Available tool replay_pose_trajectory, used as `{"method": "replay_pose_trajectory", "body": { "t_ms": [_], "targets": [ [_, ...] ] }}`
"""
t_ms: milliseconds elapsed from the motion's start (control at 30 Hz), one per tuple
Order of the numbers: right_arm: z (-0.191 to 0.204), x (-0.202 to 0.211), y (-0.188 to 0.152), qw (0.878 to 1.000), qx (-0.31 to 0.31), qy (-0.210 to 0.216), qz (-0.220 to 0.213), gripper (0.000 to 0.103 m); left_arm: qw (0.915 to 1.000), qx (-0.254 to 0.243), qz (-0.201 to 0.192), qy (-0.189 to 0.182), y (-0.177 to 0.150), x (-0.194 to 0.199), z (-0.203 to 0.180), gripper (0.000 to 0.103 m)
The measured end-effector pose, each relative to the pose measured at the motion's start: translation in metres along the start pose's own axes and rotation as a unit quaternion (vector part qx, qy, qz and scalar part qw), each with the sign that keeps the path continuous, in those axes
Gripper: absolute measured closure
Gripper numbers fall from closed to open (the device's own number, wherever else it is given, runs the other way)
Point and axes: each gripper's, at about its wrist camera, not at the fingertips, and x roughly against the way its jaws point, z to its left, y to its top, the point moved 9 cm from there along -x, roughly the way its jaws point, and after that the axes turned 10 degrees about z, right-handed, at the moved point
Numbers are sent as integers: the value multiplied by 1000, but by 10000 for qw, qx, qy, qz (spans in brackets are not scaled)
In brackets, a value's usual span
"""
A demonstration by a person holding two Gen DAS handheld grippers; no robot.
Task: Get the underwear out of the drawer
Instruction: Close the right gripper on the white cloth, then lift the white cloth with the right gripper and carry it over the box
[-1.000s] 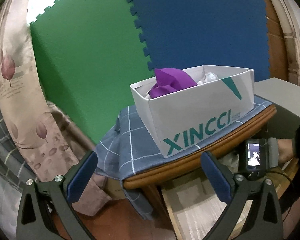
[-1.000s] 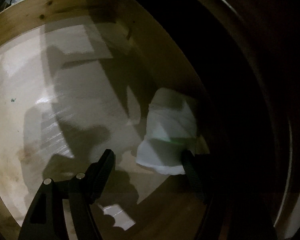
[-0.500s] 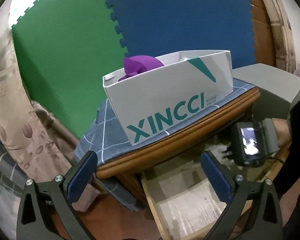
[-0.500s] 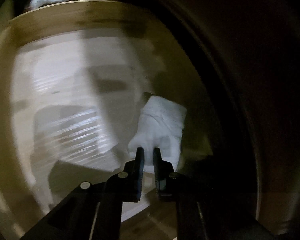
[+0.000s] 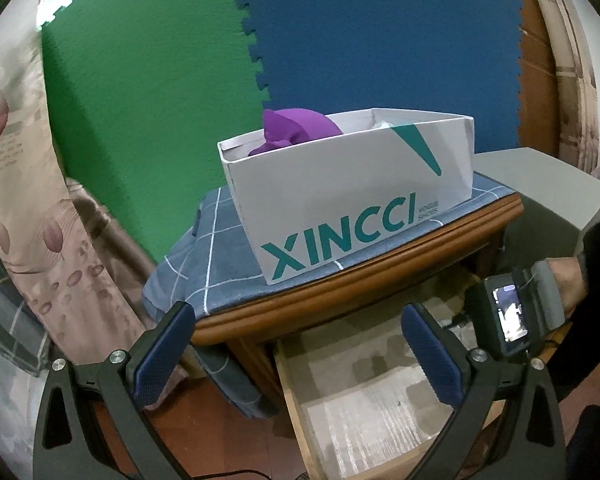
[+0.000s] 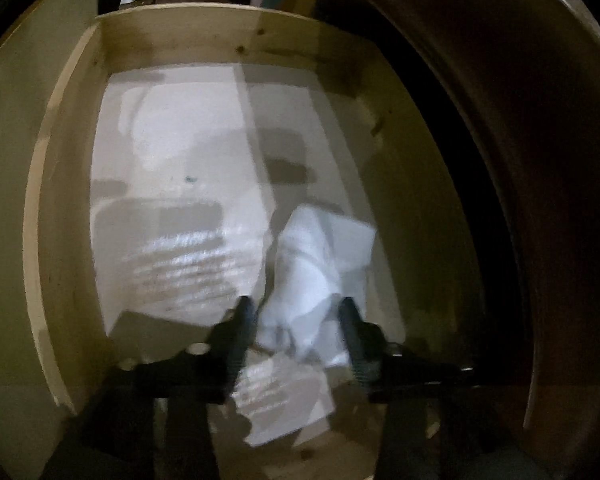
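Right claw (image 6: 296,320) is angling steeply down into the pale wooden drawer (image 6: 72,200), its jaws opening around the crumpled white underwear (image 6: 320,264) at five o'clock. Left claw (image 5: 296,336) is hovering wide open, gripping nothing, facing the white cardboard shoebox (image 5: 352,200).

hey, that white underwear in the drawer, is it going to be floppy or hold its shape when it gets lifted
Probably floppy: the white underwear lies crumpled and creased in the drawer. It looks light, thin cloth. It may slip out, since the right claw is opening with the cloth between its fingers.
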Motion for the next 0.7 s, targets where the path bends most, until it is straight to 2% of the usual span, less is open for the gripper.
{"method": "replay_pose_trajectory", "body": {
  "t_ms": [100, 133, 200, 233, 267, 333, 433, 567, 700],
  "targets": [
    [2, -5, 8, 9993, -122, 351, 18, 44, 10000, 37, 10, -19, 0, 0, 1, 1],
    [2, -11, 10, 9990, -127, 407, 102, 36, 10000, 53, 31, -30, 0, -2, 1, 1],
    [-1, -21, 17, 9986, -145, 452, 240, 35, 10000, 64, 72, -13, -1, -4, 2, 1],
    [-5, -22, 20, 9981, -261, 518, 195, 48, 9999, 92, 75, 1, -1, -4, 3, 1],
    [-13, -22, 23, 9973, -473, 538, 131, 78, 9999, 118, 69, -4, -1, -4, 3, 1],
    [-23, -23, 24, 9937, -822, 743, 165, 81, 9998, 194, 46, -8, -1, -3, 6, 1],
    [-22, -6, 20, 9948, -807, 619, 79, 83, 9995, 329, 14, -31, -2, -1, 11, 1],
    [-23, 45, 2, 9938, -1027, 408, -145, 83, 9977, 648, -202, -70, -1, 7, 20, 1],
    [-37, 114, -13, 9856, -1617, 225, -430, 83, 9945, 966, -390, -94, -1, 10, 29, 1]
  ]
}}
